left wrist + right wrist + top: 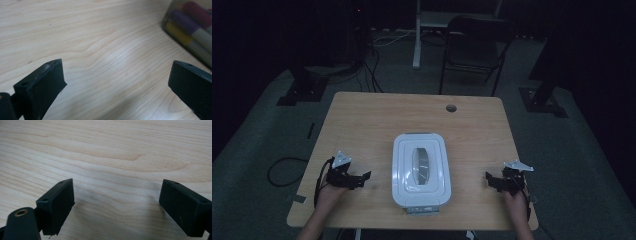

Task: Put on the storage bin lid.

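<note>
White rounded plastic box (420,170), clear lid window, between left gripper (362,178) and right gripper (490,180); both spread, empty; woodgrain tabletop (362,120); box contents blurred, cut off

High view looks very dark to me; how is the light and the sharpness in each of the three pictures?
High view: dim, the room nearly black, the table lit, a pale glare on the white box. Left gripper view: bright, wood grain sharp, the open jaws and the clear container of markers blurred. Right gripper view: bright, grain sharp, soft shadow between the blurred open jaws.
</note>
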The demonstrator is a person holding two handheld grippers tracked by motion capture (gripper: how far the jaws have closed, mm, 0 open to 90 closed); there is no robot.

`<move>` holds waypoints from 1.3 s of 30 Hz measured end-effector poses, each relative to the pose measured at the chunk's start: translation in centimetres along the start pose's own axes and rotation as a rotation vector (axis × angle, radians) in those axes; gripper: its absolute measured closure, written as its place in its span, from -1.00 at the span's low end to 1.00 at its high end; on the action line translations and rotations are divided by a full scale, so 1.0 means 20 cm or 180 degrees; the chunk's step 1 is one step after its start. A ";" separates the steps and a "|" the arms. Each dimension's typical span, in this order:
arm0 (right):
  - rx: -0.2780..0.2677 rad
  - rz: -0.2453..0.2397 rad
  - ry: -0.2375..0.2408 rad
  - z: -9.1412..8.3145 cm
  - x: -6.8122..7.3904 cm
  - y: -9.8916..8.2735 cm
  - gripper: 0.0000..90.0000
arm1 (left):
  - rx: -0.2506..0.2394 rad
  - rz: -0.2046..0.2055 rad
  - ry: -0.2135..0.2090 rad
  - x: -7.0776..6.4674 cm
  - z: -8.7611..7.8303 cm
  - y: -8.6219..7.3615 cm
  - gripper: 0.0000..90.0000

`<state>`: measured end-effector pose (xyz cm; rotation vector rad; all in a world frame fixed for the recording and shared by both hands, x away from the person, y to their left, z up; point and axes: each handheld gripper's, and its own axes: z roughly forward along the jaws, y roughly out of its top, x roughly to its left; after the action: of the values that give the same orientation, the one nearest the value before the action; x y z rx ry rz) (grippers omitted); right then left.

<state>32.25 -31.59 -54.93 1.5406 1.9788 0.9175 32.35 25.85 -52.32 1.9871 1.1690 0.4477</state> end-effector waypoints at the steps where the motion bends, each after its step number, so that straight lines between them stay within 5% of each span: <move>1: 0.0005 0.0008 -0.0005 0.00 0.00 0.00 -0.72 | 0.0007 -0.0004 0.0023 0.00 -0.01 -0.01 -0.97; 15: 0.0074 0.0087 -0.0205 -0.03 0.01 -0.03 -0.72 | 0.0032 -0.0284 0.0328 0.10 -0.14 -0.11 -0.97; 27: 0.0081 0.0247 -0.0415 -0.05 -0.01 -0.05 -0.72 | 0.0139 -0.0632 0.0817 0.18 -0.21 -0.21 -0.97; 32: 0.0076 0.0295 -0.0501 -0.06 -0.01 -0.06 -0.72 | 0.0193 -0.0765 0.0847 0.21 -0.22 -0.24 -0.97; 36: 0.0034 0.0171 -0.0640 -0.07 0.02 -0.07 -0.72 | 0.0237 -0.0827 0.0917 0.22 -0.22 -0.26 -0.97; 39: 0.0061 0.0287 -0.0576 -0.07 0.00 -0.07 -0.72 | 0.0293 -0.0789 0.0908 0.22 -0.21 -0.26 -0.97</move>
<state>30.33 -32.18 -55.03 1.6728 1.8094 0.7661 28.87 32.93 -53.98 1.8634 1.6177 0.5698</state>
